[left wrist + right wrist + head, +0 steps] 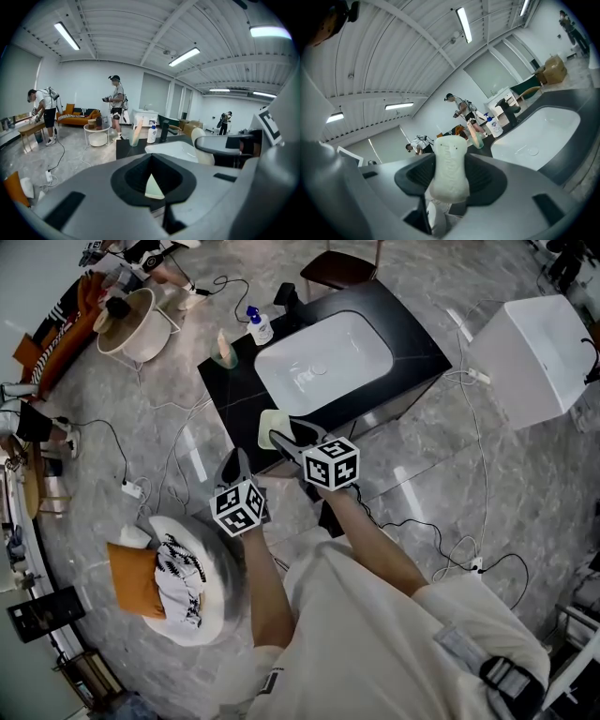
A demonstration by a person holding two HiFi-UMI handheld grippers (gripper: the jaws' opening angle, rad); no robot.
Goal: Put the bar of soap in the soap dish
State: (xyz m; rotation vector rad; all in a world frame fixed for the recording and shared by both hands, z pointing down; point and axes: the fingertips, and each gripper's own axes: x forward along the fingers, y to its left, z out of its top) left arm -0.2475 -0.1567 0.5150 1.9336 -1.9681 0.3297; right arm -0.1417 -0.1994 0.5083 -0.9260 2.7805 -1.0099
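Black counter [417, 348] ahead; right fingers [485, 180] clamp soap [449, 168] (unclear overhead); left fingers [129, 176] closed.

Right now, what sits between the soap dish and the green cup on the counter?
Nothing: the head view shows only bare black counter between the soap dish and the cup, left of the basin.

Nothing can be read outright. The bar of soap [450, 171] bears pressed lettering along its face, perhaps a brand name, too soft to spell out. The pump bottle [261, 329] has a label too small to read. The marker cubes [333, 463] show only black-and-white square patterns.
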